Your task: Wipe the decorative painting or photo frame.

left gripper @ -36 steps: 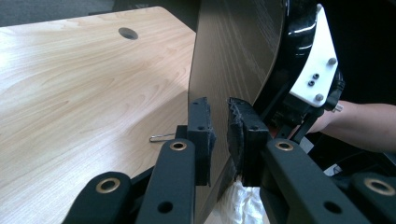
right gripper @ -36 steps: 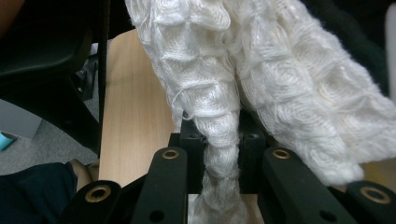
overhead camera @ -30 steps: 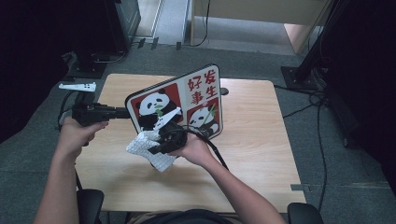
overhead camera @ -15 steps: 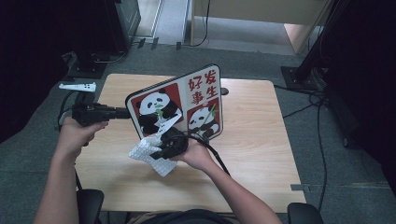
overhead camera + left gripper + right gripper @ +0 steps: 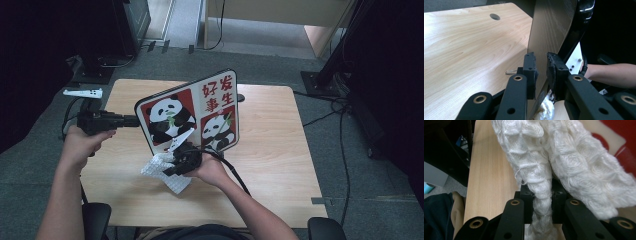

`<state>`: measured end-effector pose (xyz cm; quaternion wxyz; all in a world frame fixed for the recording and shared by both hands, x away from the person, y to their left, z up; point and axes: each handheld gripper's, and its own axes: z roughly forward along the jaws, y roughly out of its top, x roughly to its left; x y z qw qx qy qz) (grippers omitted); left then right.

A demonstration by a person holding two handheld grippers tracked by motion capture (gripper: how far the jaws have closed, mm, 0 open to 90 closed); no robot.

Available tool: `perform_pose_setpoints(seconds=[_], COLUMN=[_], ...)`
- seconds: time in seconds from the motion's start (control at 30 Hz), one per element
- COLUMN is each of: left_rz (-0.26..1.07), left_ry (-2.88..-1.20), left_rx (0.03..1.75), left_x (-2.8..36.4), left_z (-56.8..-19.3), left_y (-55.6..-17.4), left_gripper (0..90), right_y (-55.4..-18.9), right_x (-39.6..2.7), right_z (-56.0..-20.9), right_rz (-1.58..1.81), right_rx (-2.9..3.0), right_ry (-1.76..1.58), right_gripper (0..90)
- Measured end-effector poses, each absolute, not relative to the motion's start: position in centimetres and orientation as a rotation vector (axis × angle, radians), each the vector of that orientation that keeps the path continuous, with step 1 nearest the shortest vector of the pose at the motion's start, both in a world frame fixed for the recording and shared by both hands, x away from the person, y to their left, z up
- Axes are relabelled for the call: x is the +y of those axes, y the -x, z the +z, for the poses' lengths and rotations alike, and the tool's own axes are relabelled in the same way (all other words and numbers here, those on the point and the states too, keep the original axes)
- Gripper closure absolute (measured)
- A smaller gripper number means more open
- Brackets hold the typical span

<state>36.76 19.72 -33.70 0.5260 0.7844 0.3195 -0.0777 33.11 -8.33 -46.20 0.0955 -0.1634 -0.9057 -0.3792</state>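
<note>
High view: your left claw (image 5: pixel 134 120) pinches the panda board (image 5: pixel 192 112) by its edge, propping it upright on the tabletop (image 5: pixel 280 140) for wiping; your right claw (image 5: pixel 172 167) grips the white cloth (image 5: pixel 162 170) at its foot.

Both of the person's forearms reach in from the near edge of the counter. The left hand (image 5: pixel 80 145) holds the left gripper (image 5: pixel 131 120) level, pointing right, its jaws pinched on a thin upright edge. The right hand (image 5: pixel 211 170) angles the right gripper (image 5: pixel 167 167) leftward and low, jaws clamped on what it holds.
</note>
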Motion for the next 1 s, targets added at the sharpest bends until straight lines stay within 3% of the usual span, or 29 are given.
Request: perform_pose_setpoints(seconds=[0.53,1.0], left_rz=[-0.188,-0.183], left_ry=[-1.876,-1.882], left_rx=[0.762,0.793], left_x=[19.8,20.4], left_z=[-33.8,-33.9], left_y=[-36.8,-36.8], left_gripper=[74.8,61.2], right_y=[-32.8,-31.8], right_x=[-8.5,-8.4], right_z=[-46.1,-42.0], right_rz=[-1.096,-1.178], right_rx=[-2.664,-2.663], right_ry=[0.502,0.431], right_gripper=[77.8,77.8])
